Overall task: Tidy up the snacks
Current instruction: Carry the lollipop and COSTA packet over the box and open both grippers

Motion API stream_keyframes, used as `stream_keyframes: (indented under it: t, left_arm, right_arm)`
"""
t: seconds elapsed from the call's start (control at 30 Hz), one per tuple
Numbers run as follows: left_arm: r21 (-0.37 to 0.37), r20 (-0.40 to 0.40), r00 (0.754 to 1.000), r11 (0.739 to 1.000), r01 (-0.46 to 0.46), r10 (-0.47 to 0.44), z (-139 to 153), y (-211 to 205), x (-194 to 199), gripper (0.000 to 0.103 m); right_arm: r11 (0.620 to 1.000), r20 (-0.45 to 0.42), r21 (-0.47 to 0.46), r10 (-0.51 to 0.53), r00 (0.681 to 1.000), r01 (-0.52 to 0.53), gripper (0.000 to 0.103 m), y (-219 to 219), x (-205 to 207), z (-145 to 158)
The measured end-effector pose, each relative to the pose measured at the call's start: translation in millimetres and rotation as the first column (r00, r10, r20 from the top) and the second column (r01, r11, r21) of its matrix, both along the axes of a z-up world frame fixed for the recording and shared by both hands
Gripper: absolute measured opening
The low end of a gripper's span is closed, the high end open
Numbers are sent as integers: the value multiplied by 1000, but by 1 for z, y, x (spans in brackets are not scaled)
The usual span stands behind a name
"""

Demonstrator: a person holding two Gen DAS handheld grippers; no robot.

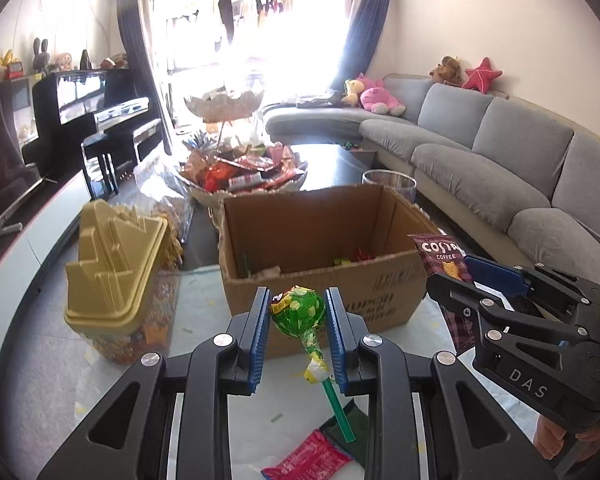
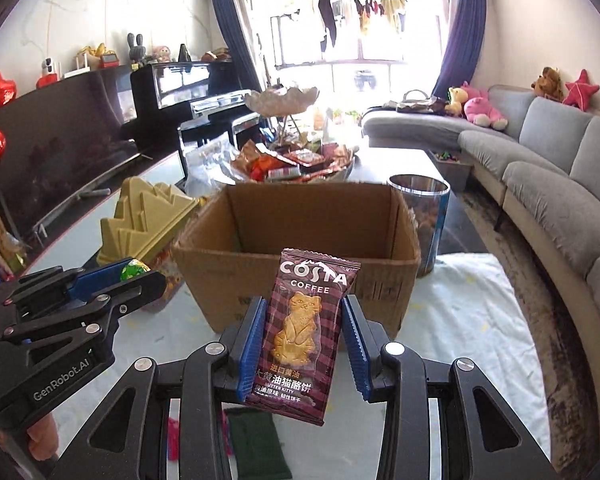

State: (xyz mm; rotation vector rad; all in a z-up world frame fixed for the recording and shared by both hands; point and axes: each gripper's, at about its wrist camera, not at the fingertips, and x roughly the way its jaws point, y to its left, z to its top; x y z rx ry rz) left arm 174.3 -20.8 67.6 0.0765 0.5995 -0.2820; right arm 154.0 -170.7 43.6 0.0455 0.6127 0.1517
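Left gripper (image 1: 298,312): closed on green lollipop (image 1: 299,312), head pinched btwn blue pads, stick pointing down; held just in front of cardboard box (image 1: 320,272).
Right gripper (image 2: 304,320): clamping Costa biscuit packet (image 2: 300,332), upright, in front of box.
Box: open, few snacks at bottom.
Tabletop (image 1: 204,360): red packet (image 1: 306,458) & dark green packet (image 1: 348,424) in front of box.
Gold-lid jar (image 1: 116,276): left of box.

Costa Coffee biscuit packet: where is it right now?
The Costa packet stands upright, clamped in the right claw, held just in front of the open cardboard box, right of the left claw.
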Motion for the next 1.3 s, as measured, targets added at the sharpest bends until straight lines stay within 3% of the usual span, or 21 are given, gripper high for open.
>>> stream_keyframes:
  t: [0.6, 1.23, 1.27, 1.3]
  left_arm:
    - [-28, -5, 1000, 999, -21, 21, 42, -12, 67, 28]
    - [-10, -78, 997, 1000, -24, 23, 7, -20, 137, 28]
    - [1, -79, 996, 1000, -31, 31, 5, -21, 140, 29]
    - [15, -78, 996, 999, -43, 44, 4, -22, 141, 40]
  right_arm:
    - [1000, 28, 2, 29, 999, -29, 40, -8, 58, 45]
    - [998, -33, -37, 40, 999, -41, 40, -7, 120, 28]
    - [998, -36, -40, 38, 999, -40, 40, -7, 122, 27]
    - [998, -37, -41, 38, 999, -39, 40, -7, 124, 26]
